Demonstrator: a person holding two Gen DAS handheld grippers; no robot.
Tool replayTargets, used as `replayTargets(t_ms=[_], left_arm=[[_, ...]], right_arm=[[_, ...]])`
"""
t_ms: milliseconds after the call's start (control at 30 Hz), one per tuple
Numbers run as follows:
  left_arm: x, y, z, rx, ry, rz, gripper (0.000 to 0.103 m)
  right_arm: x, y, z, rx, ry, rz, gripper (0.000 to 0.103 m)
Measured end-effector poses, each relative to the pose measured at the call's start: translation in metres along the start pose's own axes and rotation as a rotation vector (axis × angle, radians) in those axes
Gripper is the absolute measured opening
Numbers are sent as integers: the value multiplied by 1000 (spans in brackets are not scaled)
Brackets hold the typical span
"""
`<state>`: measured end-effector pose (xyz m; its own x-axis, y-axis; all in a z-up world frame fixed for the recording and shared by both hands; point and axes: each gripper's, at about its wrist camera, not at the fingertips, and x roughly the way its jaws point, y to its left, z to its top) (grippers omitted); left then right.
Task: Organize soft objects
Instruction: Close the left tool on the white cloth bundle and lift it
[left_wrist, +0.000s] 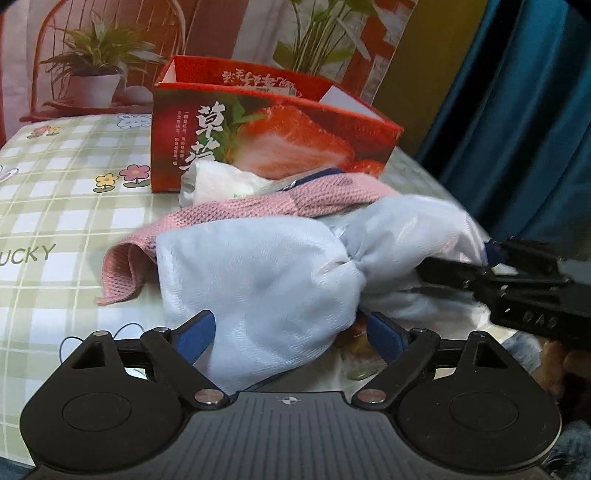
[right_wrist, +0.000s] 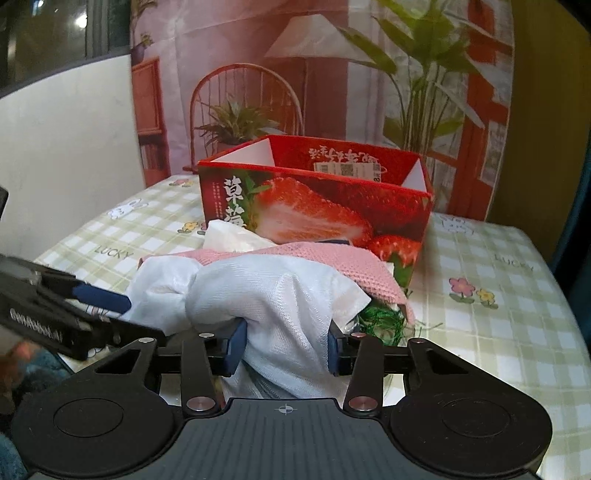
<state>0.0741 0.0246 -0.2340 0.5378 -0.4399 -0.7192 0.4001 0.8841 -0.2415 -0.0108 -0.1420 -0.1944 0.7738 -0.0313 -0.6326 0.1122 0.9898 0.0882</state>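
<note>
A pale blue-white cloth (left_wrist: 258, 280) lies bunched on the checked tablecloth in front of an open red strawberry box (left_wrist: 273, 136). A pink knitted cloth (left_wrist: 236, 214) lies under and behind it, with white tissue (left_wrist: 218, 181) against the box. My left gripper (left_wrist: 291, 332) has its blue pads on either side of one end of the pale cloth, jaws apart. My right gripper (right_wrist: 284, 347) grips the other end (right_wrist: 280, 306) between its pads; it also shows in the left wrist view (left_wrist: 498, 266). The left gripper shows in the right wrist view (right_wrist: 99, 295).
The red box (right_wrist: 317, 206) stands open-topped at the table's middle. Green stringy material (right_wrist: 384, 317) lies by the pink cloth (right_wrist: 332, 262). A printed backdrop hangs behind; a blue curtain (left_wrist: 517, 110) hangs on the right. The tablecloth (right_wrist: 498, 295) stretches to both sides.
</note>
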Motion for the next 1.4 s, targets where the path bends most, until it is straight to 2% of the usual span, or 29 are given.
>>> replayTargets(t_ms=[133,233,433,600,733,967,1133,1267,1400], left_arm=[[7,6,-2,-5,11,67,90],[12,12,-2,-20,13,66,92],[26,6,-5,48,56,86,91],[26,10,-6,42,50,62,78],[20,11,-7,33,35,28,61],[3,9,-4,27,-52,16,43],[-7,10,-1,18,-113,6,35],[-2,10,-1,11,-93,4,34],[-4,11,-3,10,-98,2,34]], right_arm=[[2,-3,-2,23,-10,2,39],[2,-4,-3,29,-17,1,39],[3,-4,-5,45,-22,3,39],[3,-3,-5,48,-22,3,40],[2,-2,-4,50,-23,8,40],[-9,-5,0,61,-74,22,40],[-8,-1,2,55,-81,42,35],[-4,-1,2,66,-58,46,35],[-3,0,0,63,-51,27,39]])
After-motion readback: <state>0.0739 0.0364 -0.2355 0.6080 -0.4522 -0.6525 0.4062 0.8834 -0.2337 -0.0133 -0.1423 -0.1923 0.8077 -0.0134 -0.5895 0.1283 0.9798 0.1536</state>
